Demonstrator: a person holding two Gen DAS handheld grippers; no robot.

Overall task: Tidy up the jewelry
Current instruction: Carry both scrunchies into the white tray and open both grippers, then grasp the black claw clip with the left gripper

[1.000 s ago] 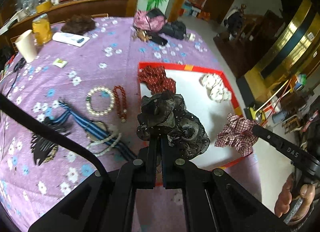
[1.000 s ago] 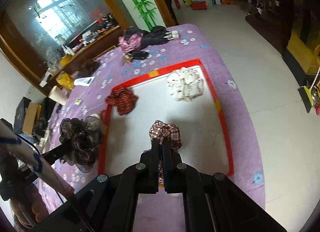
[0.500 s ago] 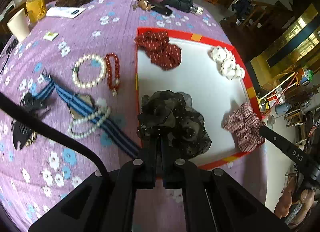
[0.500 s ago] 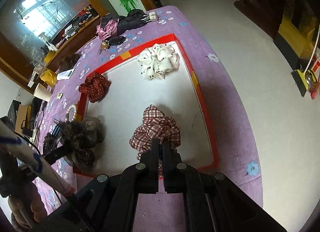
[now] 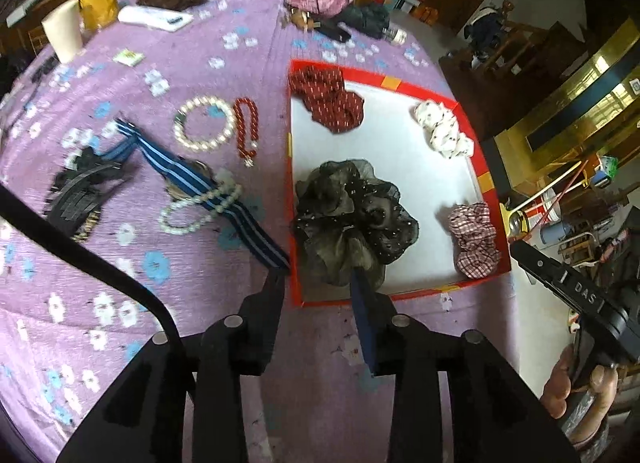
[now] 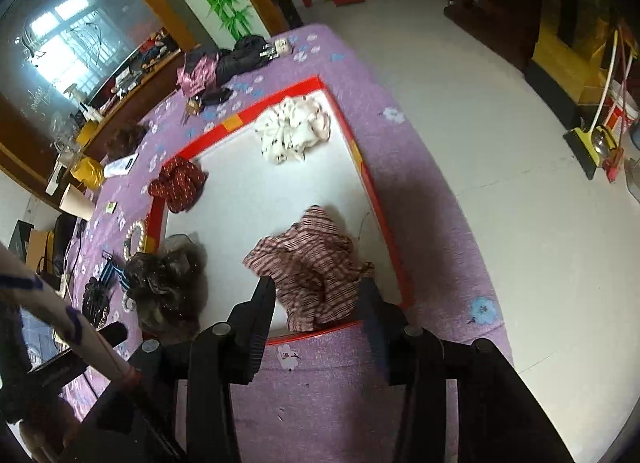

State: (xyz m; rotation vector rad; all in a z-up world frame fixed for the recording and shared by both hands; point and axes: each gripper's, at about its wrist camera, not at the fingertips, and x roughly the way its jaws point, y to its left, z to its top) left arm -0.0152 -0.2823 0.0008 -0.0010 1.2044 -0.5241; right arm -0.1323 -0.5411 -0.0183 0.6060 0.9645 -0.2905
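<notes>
A red-rimmed white tray [image 5: 294, 183] [image 6: 376, 199] lies on the purple cloth. In it lie a black sheer scrunchie [image 5: 352, 219] [image 6: 168, 283], a plaid scrunchie [image 5: 474, 239] [image 6: 316, 267], a dark red scrunchie [image 5: 326, 97] [image 6: 178, 183] and a white dotted scrunchie [image 5: 442, 129] [image 6: 294, 131]. My left gripper [image 5: 316, 275] is open, its fingers either side of the black scrunchie's near edge. My right gripper [image 6: 316, 287] is open around the plaid scrunchie's near edge.
Left of the tray lie a pearl bracelet [image 5: 204, 129], a red bead bracelet [image 5: 246, 131], a blue striped band [image 5: 208, 187], a pearl strand [image 5: 196, 207] and a black hair comb [image 5: 76, 199]. A cup [image 5: 62, 35], jar and clothes sit at the far side.
Both grippers lowered their scrunchies into the tray and opened. The black scrunchie and the plaid scrunchie now rest on the tray floor, released.
</notes>
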